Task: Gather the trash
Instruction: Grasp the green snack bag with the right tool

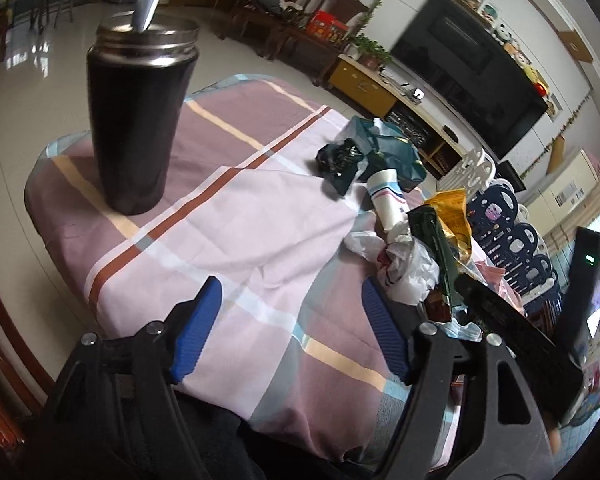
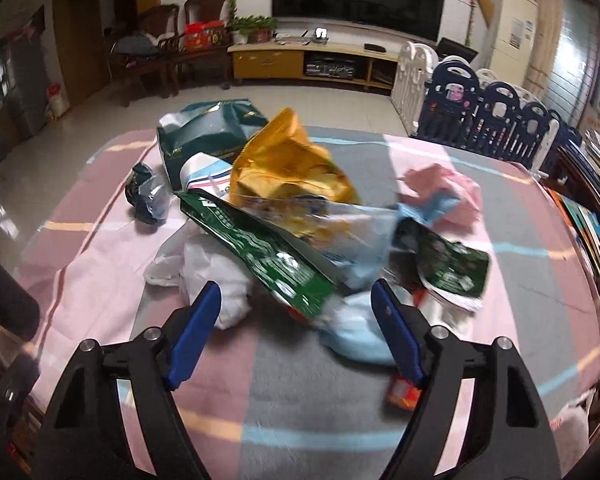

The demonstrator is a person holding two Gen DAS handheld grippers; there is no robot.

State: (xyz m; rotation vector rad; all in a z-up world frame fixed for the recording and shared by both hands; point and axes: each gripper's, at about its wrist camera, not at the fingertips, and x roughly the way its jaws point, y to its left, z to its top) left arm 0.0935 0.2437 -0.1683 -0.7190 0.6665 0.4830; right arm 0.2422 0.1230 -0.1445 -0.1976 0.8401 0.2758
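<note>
1. While both pairs of tongs hang apart and empty, I take the step in hand to be the first pick from the trash pile [image 2: 296,220], which lies on the plaid cloth [image 2: 300,412] of the table, toward its far side in the right wrist view.
2. My right gripper [image 2: 296,300] points straight at the pile, its blue pads spread to either side of the near end of the green wrapper [image 2: 260,248]. I judge this the natural first target, since it lies on top and sticks out toward me.
3. I would close on the wrapper's free end only, keeping the pads off the white crumpled plastic [image 2: 212,280] and the pale blue piece [image 2: 360,332] beneath, so that nothing else drags along.
4. The yellow bag [image 2: 288,164] leans against the wrapper; a slow, level lift should let it settle instead of sliding off the table.
5. My left gripper [image 1: 292,320] hovers over bare cloth, wide open, with the pile off to its right and the tall black bin [image 1: 140,120] with its steel swing lid standing well apart on the left.
6. I judge that bin to be the likely destination, so I keep the left side free of the path between pile and bin.
</note>
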